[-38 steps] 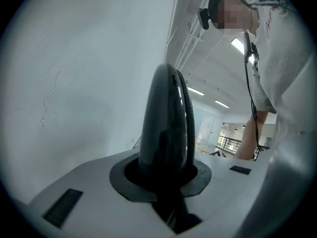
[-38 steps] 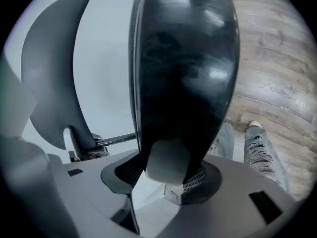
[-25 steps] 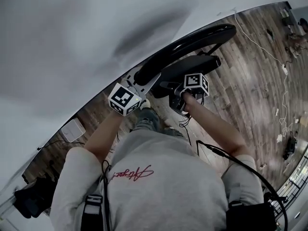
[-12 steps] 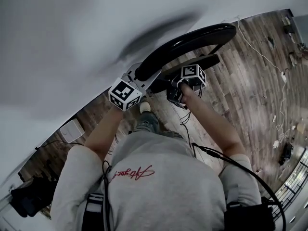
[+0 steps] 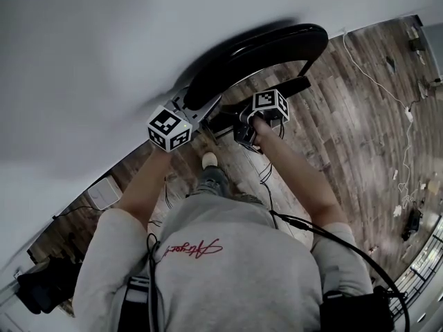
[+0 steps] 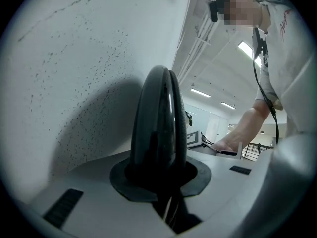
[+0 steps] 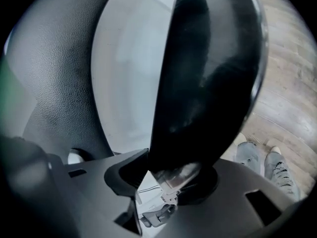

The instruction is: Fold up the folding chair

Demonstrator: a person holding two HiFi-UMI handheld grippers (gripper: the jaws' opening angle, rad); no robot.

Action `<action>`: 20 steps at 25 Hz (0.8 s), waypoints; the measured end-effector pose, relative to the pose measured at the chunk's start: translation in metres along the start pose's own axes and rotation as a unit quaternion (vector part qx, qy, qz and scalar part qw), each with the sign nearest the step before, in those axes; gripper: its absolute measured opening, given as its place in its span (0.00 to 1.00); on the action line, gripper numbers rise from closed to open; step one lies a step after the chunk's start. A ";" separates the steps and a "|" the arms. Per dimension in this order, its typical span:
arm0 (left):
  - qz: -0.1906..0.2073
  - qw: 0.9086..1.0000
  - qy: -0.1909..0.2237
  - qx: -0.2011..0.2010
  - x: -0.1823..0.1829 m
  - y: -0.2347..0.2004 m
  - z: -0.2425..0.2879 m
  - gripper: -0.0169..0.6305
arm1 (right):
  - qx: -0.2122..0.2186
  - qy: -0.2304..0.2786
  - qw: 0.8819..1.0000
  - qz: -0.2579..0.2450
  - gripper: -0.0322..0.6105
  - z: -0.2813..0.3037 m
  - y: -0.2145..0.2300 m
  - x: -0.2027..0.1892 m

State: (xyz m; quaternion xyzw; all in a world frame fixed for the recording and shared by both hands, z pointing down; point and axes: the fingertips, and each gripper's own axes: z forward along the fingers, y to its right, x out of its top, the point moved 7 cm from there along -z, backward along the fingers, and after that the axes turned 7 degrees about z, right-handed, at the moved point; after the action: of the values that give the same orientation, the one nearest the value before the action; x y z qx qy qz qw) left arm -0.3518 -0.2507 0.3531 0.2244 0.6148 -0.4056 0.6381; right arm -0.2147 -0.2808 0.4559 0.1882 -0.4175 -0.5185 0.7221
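The folding chair's black curved backrest [image 5: 256, 50] stands close against the white wall, with the black seat [image 5: 294, 86] just under it. My left gripper [image 5: 196, 107] is shut on the backrest's rim [image 6: 158, 128], which stands upright between its jaws. My right gripper [image 5: 243, 128] is shut on the seat's edge [image 7: 208, 83], which fills the gap between its jaws. A grey textured chair panel [image 7: 54, 78] lies left of the seat in the right gripper view.
The white wall [image 5: 104, 47] is right behind the chair. Wooden floor [image 5: 360, 116] carries cables [image 5: 401, 109], a white box [image 5: 104, 191] and a black bag [image 5: 41, 292]. The person's shoes [image 7: 262, 162] stand just below the seat.
Both grippers and the chair have shifted up and left in the head view, toward the wall. The seat has drawn closer under the backrest.
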 end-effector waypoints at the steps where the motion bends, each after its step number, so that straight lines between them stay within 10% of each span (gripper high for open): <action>1: 0.000 1.000 0.000 0.001 0.001 -0.001 -0.001 0.15 | 0.002 -0.002 1.000 -0.001 0.30 0.000 -0.001 0.000; 20: -0.002 1.000 0.002 0.001 0.000 -0.005 -0.001 0.15 | -0.016 -0.014 0.999 -0.027 0.31 0.002 -0.005 0.001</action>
State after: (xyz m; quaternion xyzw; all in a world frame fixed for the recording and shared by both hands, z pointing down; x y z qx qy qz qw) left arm -0.3561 -0.2526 0.3535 0.2249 0.6162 -0.4066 0.6359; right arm -0.2193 -0.2832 0.4539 0.1810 -0.4138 -0.5470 0.7049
